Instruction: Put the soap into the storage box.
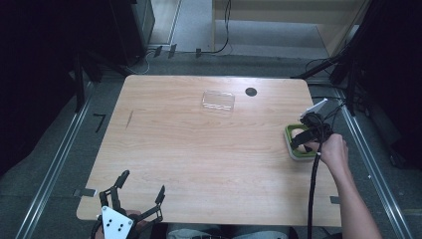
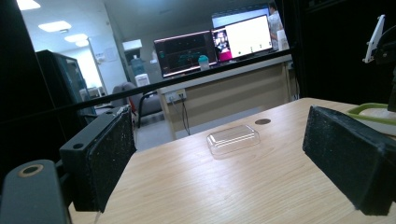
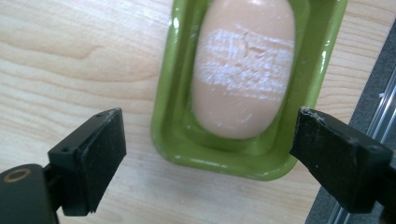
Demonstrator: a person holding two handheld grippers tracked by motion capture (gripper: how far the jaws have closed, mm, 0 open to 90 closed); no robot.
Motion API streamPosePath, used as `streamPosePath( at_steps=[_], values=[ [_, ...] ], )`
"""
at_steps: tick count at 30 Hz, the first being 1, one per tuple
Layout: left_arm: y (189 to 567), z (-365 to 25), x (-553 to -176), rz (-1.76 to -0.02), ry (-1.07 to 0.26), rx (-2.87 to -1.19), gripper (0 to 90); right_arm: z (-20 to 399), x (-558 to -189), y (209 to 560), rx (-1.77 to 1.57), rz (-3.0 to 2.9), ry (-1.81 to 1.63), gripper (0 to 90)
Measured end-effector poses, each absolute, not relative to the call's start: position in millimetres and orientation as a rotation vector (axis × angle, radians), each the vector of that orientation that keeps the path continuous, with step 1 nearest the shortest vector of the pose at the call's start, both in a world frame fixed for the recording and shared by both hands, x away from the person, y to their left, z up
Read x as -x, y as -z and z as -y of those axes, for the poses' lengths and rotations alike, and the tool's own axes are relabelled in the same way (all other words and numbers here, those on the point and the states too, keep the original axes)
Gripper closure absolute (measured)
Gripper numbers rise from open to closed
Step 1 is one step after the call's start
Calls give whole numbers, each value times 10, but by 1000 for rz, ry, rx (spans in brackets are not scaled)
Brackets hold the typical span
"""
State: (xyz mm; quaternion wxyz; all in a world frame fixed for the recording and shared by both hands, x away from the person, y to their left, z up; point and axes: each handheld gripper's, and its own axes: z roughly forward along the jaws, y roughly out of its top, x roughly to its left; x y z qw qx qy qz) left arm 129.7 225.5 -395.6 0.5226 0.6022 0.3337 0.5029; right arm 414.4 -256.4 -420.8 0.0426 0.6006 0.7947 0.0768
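Soap [image 3: 243,70], a peach oval bar, lies in the green soap dish [image 3: 163,107] at the wooden table's [image 1: 199,149] three o'clock edge. The right gripper [image 3: 208,163] hovers above it, jaws spread and empty, the bar at twelve o'clock from them. At seven o'clock the left gripper [image 2: 233,163] rests, jaws wide, holding nothing.

soap [image 3: 243,70]: no lettering can be made out, only white scuffing on its top
green dish [image 3: 168,105]: no mark or brand
monitors [image 2: 187,52]: screens lit, content too small to read
clear lid [image 1: 218,100]: no label
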Motion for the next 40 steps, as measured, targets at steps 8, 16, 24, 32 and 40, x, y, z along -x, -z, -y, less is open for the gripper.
streamPosePath(
  at_steps=[8, 16, 24, 32, 40],
  values=[
    [3955, -2257, -1289, -799, -1207, -1440, 99, 2411, -3950, 4138, -1756, -2489, -224, 75],
    [3955, -2254, -1287, -799, -1206, -1439, 99, 2262, -3703, 4138, -1648, -2577, -233, 76],
    [3955, -2252, -1287, -796, -1206, -1440, 99, 2087, -3407, 4227, -1535, -2666, -185, 78],
    [3954, -2253, -1287, -795, -1207, -1440, 99, 1941, -3155, 4372, -1443, -2755, -153, 82],
    [3956, -2252, -1292, -795, -1205, -1440, 99, 1890, -3033, 4518, -1390, -2803, -126, 89]
  ],
)
